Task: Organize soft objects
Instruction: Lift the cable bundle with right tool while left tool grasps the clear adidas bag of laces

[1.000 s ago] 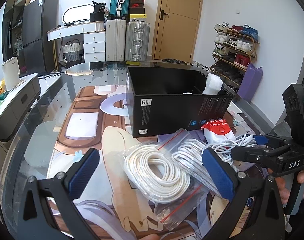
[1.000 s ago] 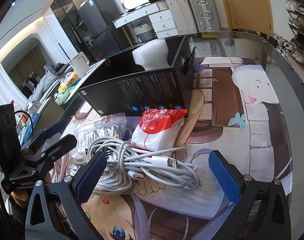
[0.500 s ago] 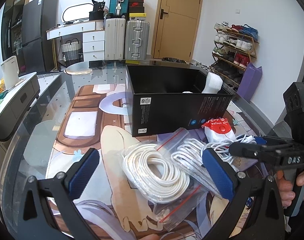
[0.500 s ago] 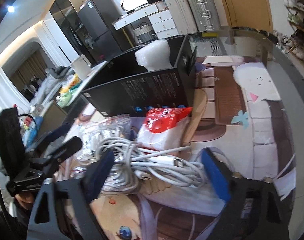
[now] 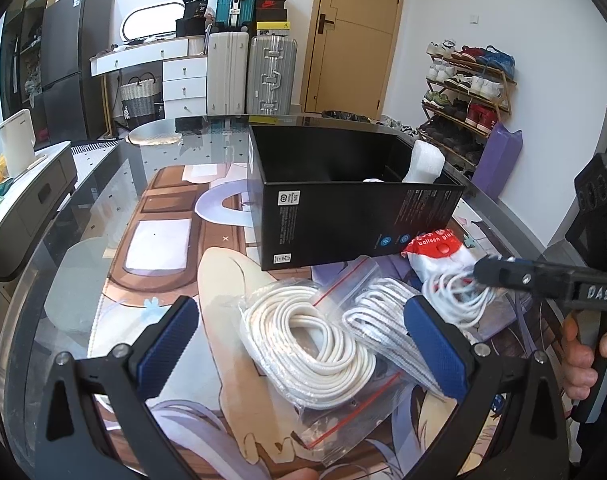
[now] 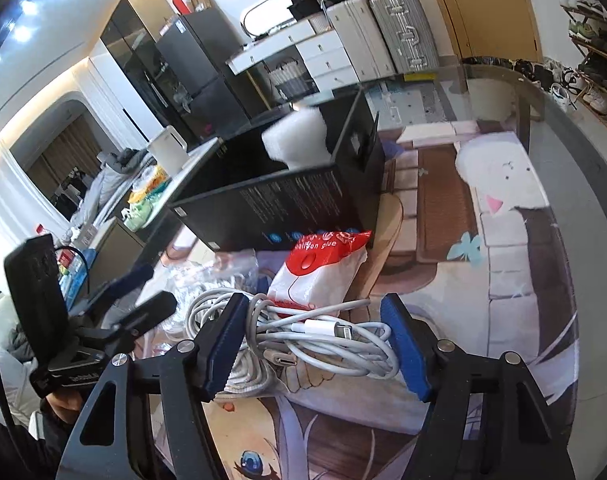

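Observation:
A tangle of white charging cables point(image 6: 323, 336) lies on the printed mat. My right gripper point(image 6: 315, 346) is open with its blue pads on either side of the tangle; it also shows in the left wrist view point(image 5: 499, 274) over the cables point(image 5: 459, 294). A red and white balloon-glue bag point(image 6: 323, 264) lies just beyond, against an open black box point(image 5: 343, 208) that holds white foam point(image 5: 425, 162). My left gripper point(image 5: 303, 344) is open above two clear zip bags, one with white rope point(image 5: 307, 340), one with striped cord point(image 5: 383, 312).
The glass table's curved edge point(image 5: 55, 264) runs left and its far rim point(image 6: 551, 104) runs right. Suitcases point(image 5: 247, 72), a white dresser, a door and a shoe rack point(image 5: 467, 92) stand behind. A low cabinet point(image 5: 27, 196) sits left of the table.
My right gripper has moved forward and down onto the cable tangle, and its jaws have narrowed around it. My left gripper has hardly moved.

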